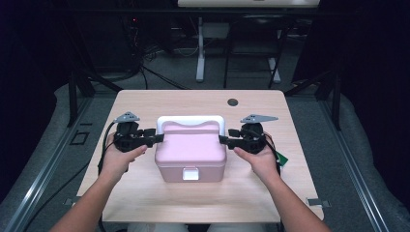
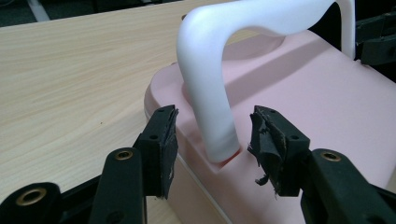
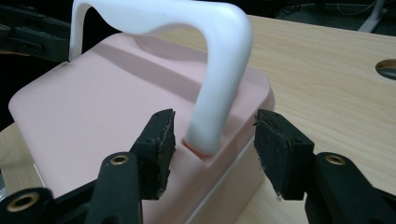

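now straddling each foot of the white handle (image 1: 191,121) on the pink box (image 1: 190,152): left gripper (image 1: 160,138), right gripper (image 1: 224,139), both apart, gripping nothing.

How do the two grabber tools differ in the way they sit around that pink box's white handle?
The left gripper comes at the pink box from its left end, the right gripper from its right end. The left gripper's pads look torn and frayed; the right gripper's pads look smoother. Both are open, each straddling one foot of the white handle without pressing it.
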`<state>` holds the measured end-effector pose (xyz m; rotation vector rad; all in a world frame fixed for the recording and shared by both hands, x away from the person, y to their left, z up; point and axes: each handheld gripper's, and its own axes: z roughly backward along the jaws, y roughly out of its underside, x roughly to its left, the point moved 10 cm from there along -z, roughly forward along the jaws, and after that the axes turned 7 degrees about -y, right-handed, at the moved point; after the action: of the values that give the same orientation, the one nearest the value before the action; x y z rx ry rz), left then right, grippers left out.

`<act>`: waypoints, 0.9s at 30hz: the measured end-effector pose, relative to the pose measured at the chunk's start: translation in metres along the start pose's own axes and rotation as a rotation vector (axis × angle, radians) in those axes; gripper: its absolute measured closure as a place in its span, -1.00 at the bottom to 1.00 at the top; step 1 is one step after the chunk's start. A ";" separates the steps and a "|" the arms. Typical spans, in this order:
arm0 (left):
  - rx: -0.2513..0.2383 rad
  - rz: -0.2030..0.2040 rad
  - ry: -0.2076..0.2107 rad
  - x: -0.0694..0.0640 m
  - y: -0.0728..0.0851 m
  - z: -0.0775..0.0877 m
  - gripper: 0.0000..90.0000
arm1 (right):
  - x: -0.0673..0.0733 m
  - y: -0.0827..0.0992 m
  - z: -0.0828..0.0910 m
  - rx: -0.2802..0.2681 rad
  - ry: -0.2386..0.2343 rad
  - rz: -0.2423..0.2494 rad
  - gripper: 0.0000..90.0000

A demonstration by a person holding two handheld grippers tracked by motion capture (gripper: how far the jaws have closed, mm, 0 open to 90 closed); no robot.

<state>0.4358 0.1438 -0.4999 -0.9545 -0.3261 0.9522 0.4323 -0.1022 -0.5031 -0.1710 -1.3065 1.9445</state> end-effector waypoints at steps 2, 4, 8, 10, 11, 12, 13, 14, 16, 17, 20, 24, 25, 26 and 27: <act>0.000 -0.003 0.004 -0.002 -0.001 -0.001 0.14 | 0.001 -0.002 -0.003 -0.001 -0.004 0.005 0.05; 0.000 -0.007 0.007 -0.003 -0.001 -0.002 0.14 | 0.001 -0.002 -0.004 0.000 -0.004 0.008 0.06; 0.003 -0.020 0.008 -0.006 -0.001 -0.004 0.22 | 0.002 -0.004 -0.009 -0.004 -0.013 0.009 0.15; 0.001 -0.022 0.000 -0.006 -0.001 -0.005 0.25 | 0.003 -0.004 -0.009 -0.005 -0.018 0.014 0.19; 0.000 -0.024 -0.004 -0.006 -0.001 -0.005 0.26 | 0.007 -0.004 -0.010 0.000 -0.029 0.022 0.23; 0.001 -0.026 -0.007 -0.006 -0.001 -0.004 0.26 | 0.007 -0.004 -0.010 0.000 -0.029 0.022 0.23; 0.000 -0.024 -0.009 -0.006 -0.001 -0.004 0.28 | 0.008 -0.004 -0.010 0.002 -0.021 0.029 0.22; -0.003 -0.030 -0.014 -0.005 -0.001 -0.003 0.37 | 0.009 -0.004 -0.010 0.003 0.000 0.042 0.27; -0.006 -0.034 -0.024 -0.005 -0.001 -0.002 0.46 | 0.011 -0.004 -0.008 0.000 0.011 0.058 0.34; -0.010 -0.038 -0.029 -0.005 -0.001 -0.001 0.46 | 0.011 -0.004 -0.008 0.000 0.011 0.058 0.34; -0.014 -0.057 -0.046 -0.006 -0.001 0.001 0.53 | 0.011 -0.004 -0.006 -0.002 0.027 0.078 0.46; -0.022 -0.046 -0.046 -0.008 -0.001 0.003 0.59 | 0.011 -0.003 -0.003 -0.008 0.039 0.073 0.62; -0.024 -0.046 -0.042 -0.008 -0.001 0.004 0.61 | 0.011 -0.003 -0.002 -0.008 0.038 0.066 0.62; -0.026 -0.044 -0.040 -0.008 0.000 0.004 0.62 | 0.011 -0.003 -0.002 -0.010 0.037 0.067 0.62; -0.025 -0.045 -0.040 -0.008 0.000 0.004 0.62 | 0.012 -0.003 -0.002 -0.010 0.040 0.071 0.63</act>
<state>0.4286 0.1395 -0.4961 -0.9482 -0.3929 0.9291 0.4265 -0.0926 -0.4985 -0.2629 -1.3000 1.9844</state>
